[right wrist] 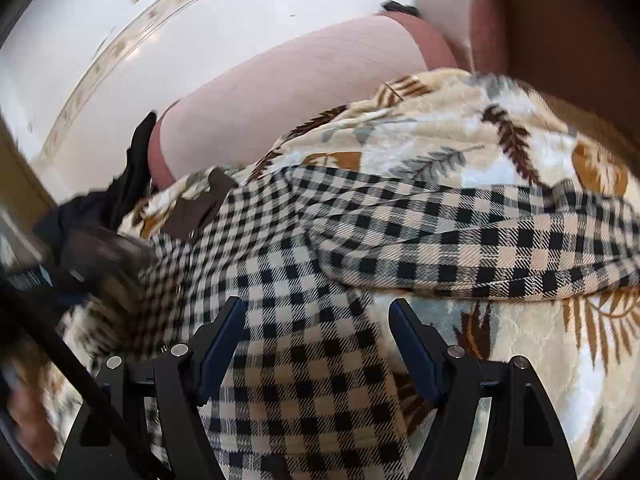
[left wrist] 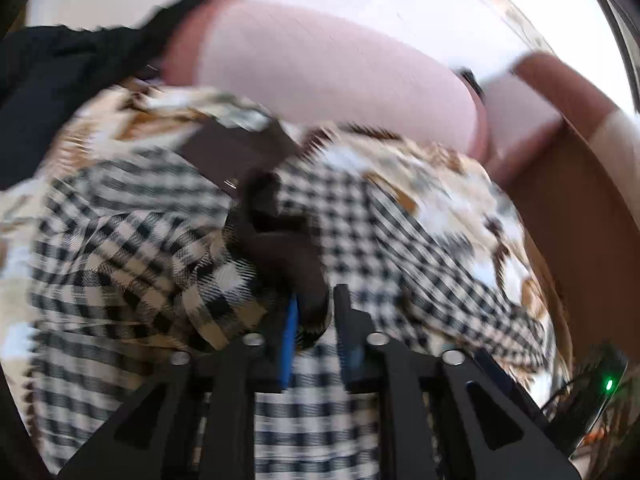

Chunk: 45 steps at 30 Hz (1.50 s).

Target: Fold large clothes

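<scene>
A black-and-cream checked garment (left wrist: 132, 248) with a dark brown lining lies crumpled on a leaf-patterned blanket (left wrist: 448, 200). My left gripper (left wrist: 314, 316) is shut on a bunched fold of the checked garment, brown lining showing between the fingers. In the right wrist view the checked garment (right wrist: 460, 240) spreads across the blanket (right wrist: 540, 152). My right gripper (right wrist: 318, 320) is open, its blue-padded fingers (right wrist: 412, 344) straddling a strip of the checked cloth without gripping it.
A pink padded headboard (left wrist: 340, 72) runs along the back and also shows in the right wrist view (right wrist: 288, 92). Dark clothing (left wrist: 60, 68) lies at the far left. A brown wooden panel (left wrist: 580, 208) stands at the right. White ceiling (right wrist: 120, 20) above.
</scene>
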Available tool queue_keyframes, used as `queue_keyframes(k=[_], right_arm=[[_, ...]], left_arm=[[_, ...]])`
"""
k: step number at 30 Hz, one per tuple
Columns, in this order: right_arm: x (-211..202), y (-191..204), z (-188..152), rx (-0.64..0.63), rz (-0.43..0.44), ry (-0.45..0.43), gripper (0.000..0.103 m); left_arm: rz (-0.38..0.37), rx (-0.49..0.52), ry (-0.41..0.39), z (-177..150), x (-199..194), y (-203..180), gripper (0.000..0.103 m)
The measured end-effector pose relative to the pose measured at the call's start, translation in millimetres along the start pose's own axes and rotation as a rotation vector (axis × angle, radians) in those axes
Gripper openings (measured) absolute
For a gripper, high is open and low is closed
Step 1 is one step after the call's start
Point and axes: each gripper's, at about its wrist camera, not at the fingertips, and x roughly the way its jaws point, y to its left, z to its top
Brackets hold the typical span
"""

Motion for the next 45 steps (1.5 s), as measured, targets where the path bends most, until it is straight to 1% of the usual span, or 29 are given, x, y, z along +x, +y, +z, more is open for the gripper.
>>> queue_keyframes(k=[2,4,6,8,10,12,14,18,20,21,22,23,24,25,28,30,32,33,34,35,37,39,41,42,43,44,45], right_arm=[[1,-8,4,0.030,0.015,0.002,0.080],[0,-12,7,0.048,0.029,0.003,0.080],[0,-12,7,0.052,0.049,0.007,0.079],[1,-9,6,0.044,0.066,0.013,0.079],[5,-2,2,0.025,0.084,0.028,0.079],[14,9,1,0.009,0.118,0.054,0.080],[28,24,5,-0.019,0.138,0.076,0.079],[60,51,14,-0.078,0.136,0.103,0.079],[84,62,11,-0.096,0.146,0.162,0.079],[96,67,6,-0.101,0.145,0.194,0.066],[106,71,2,-0.104,0.163,0.231,0.027],[113,75,-2,-0.110,0.183,0.273,0.012],[115,78,-5,-0.114,0.197,0.293,0.010],[112,83,-7,-0.132,0.201,0.278,0.009],[97,84,0,-0.169,0.147,0.205,0.008],[92,72,8,-0.158,0.046,0.159,0.008],[94,58,12,-0.150,-0.115,0.120,0.008],[97,49,13,-0.142,-0.173,0.120,0.009],[100,42,13,-0.125,-0.192,0.132,0.009],[102,34,14,-0.097,-0.192,0.147,0.009],[100,18,16,-0.020,-0.152,0.152,0.009],[94,14,21,0.006,-0.121,0.137,0.009],[85,15,26,0.012,-0.089,0.113,0.013],[82,16,27,0.016,-0.064,0.102,0.018],[78,16,30,0.021,-0.034,0.095,0.027],[76,16,32,0.024,0.004,0.090,0.033],[76,16,34,0.026,0.045,0.090,0.045]], left_arm=[[-0.058,-0.008,0.030,-10,5,-4,0.052],[-0.102,-0.010,0.033,-19,-3,-1,0.061],[-0.126,-0.007,0.035,-28,-13,4,0.063],[-0.133,-0.017,0.022,-38,-30,18,0.069],[-0.097,-0.031,-0.020,-50,-49,39,0.071],[-0.009,-0.032,-0.048,-65,-66,65,0.071],[0.077,-0.029,-0.059,-83,-77,89,0.071],[0.179,-0.041,-0.060,-104,-88,126,0.071],[0.237,-0.045,-0.069,-109,-93,142,0.071],[0.256,-0.052,-0.071,-110,-94,149,0.071],[0.269,-0.063,-0.075,-109,-94,155,0.071],[0.280,-0.077,-0.083,-108,-96,160,0.071],[0.286,-0.088,-0.092,-105,-96,164,0.071],[0.290,-0.096,-0.098,-104,-97,167,0.071],[0.319,-0.099,-0.107,-99,-93,171,0.071],[0.342,-0.095,-0.101,-96,-84,172,0.071],[0.361,-0.095,-0.087,-92,-72,172,0.071],[0.363,-0.097,-0.079,-89,-66,173,0.071],[0.365,-0.100,-0.073,-85,-61,174,0.071],[0.369,-0.106,-0.070,-81,-56,174,0.071],[0.370,-0.115,-0.071,-70,-46,175,0.071],[0.390,-0.116,-0.070,-57,-33,178,0.071],[0.406,-0.122,-0.053,-49,-22,181,0.071],[0.397,-0.130,-0.046,-47,-19,180,0.071],[0.373,-0.141,-0.047,-50,-20,180,0.071],[0.347,-0.146,-0.048,-54,-23,178,0.071],[0.317,-0.144,-0.039,-60,-26,174,0.071]])
